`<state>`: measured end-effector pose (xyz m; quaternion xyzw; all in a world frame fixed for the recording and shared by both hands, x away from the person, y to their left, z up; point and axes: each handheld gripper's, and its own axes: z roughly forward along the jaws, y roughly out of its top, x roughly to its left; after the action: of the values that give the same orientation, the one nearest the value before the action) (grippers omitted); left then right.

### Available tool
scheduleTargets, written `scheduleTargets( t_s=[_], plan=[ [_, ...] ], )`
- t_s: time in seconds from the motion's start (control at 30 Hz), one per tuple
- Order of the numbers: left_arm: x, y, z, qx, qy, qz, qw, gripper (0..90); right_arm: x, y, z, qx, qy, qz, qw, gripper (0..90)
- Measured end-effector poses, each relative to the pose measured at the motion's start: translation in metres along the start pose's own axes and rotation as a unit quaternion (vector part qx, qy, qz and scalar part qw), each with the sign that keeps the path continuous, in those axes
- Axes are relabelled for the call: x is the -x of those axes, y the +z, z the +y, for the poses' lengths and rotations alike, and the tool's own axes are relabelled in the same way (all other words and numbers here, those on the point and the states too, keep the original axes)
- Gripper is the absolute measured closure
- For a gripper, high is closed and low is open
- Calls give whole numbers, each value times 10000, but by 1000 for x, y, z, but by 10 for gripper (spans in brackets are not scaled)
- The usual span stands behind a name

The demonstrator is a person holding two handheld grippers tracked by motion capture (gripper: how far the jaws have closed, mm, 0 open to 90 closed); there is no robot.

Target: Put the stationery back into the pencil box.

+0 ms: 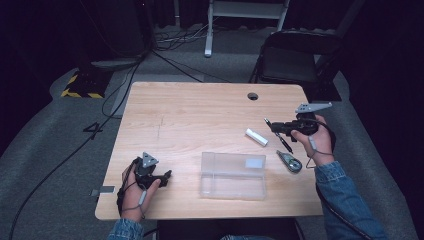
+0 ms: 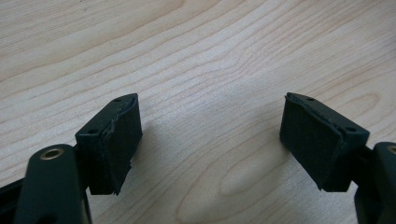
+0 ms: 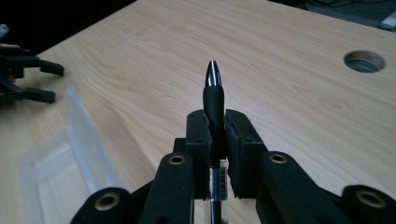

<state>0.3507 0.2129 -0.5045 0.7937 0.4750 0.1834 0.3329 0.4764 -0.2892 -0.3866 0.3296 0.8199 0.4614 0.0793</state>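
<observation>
Two grippers: right gripper [image 1: 276, 126] lifted over the right side of the table [image 1: 190, 110]; left gripper [image 1: 167, 176] low at the near left corner.
Right claw: pressed together on the pen [image 3: 214, 93], pads [image 3: 198, 135] squeezing its black rubber grip section.
Left claw: spread apart with bare wood between the pads [image 2: 119, 140], pinching nothing.
Pen position: held above the tabletop, silver tip pointing away from the jaws toward the table's middle; clear barrel with a printed label runs back between the jaw arms.
Pen handling: likely light, stiff and slim; the smooth plastic barrel could slip or swivel, so the rubber sleeve near the tip looks the best place to hold.
Clear box [image 1: 233, 176]: shallow, open, transparent plastic, rectangular, at the near middle; probably light and easily nudged.
White cylinder [image 1: 256, 137]: small, smooth, lying just left of the pen.
Grey tool [image 1: 290, 162]: flat, teardrop-shaped, near right.
Table surface: pale wood grain, with a round cable hole [image 1: 253, 96] at the far edge.
</observation>
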Motion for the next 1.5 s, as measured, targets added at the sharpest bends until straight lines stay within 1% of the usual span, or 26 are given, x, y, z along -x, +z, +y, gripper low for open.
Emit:
scheduleTargets(
  t_s=[0.07, 0.27, 0.33, 0.4, 0.5, 0.57, 0.63, 0.67, 0.9, 0.93, 1.03, 1.1, 1.3, 1.37, 1.4, 1.5],
  plan=[
    [0, 0, 0, 1, 0, -3, 10000, 213, -8, 0, -2, 75, -54, 105, 9999, 807],
    [0, 0, 0, 1, -2, -4, 10000, 213, -25, 2, -6, 242, -194, 376, 9988, 806],
    [0, 0, 0, 0, 0, -5, 10000, 213, -33, 2, -4, 259, -334, 462, 9980, 806],
    [0, 0, 0, 0, 0, -4, 10000, 212, -40, 3, -3, 302, -396, 562, 9972, 807],
    [0, 0, 0, -4, 2, -5, 10000, 213, -48, 6, -2, 261, -512, 618, 9964, 806],
    [0, 0, 0, 1, -2, -4, 10000, 213, -50, 7, -2, 253, -530, 634, 9963, 806],
    [0, 0, 0, -4, 1, -10, 10000, 213, -55, 9, -2, 218, -581, 688, 9957, 806],
    [0, 0, 0, -5, 1, -10, 10000, 213, -60, 12, -2, 209, -642, 738, 9950, 806],
    [0, 0, 0, 0, 1, -1, 10000, 213, -76, 22, -3, 101, -820, 928, 9923, 806],
    [0, 0, 0, 0, 1, -1, 10000, 213, -76, 22, -3, 101, -820, 928, 9923, 806],
    [0, 0, 0, 0, 1, -4, 10000, 213, -82, 28, -5, 92, -881, 1058, 9904, 806],
    [0, 0, 0, 1, -1, -5, 10000, 213, -85, 33, -7, 42, -928, 1108, 9895, 806],
    [0, 0, 0, -5, 1, -10, 10000, 213, -96, 48, -13, -97, -1121, 1306, 9850, 806],
    [0, 0, 0, 1, -2, -4, 10000, 213, -97, 50, -14, -106, -1156, 1322, 9844, 806],
    [0, 0, 0, -5, 0, -9, 10000, 213, -99, 53, -17, -139, -1228, 1350, 9831, 805],
    [0, 0, 0, -5, -1, -9, 10000, 213, -100, 56, -19, -131, -1291, 1337, 9825, 806]
  ],
)
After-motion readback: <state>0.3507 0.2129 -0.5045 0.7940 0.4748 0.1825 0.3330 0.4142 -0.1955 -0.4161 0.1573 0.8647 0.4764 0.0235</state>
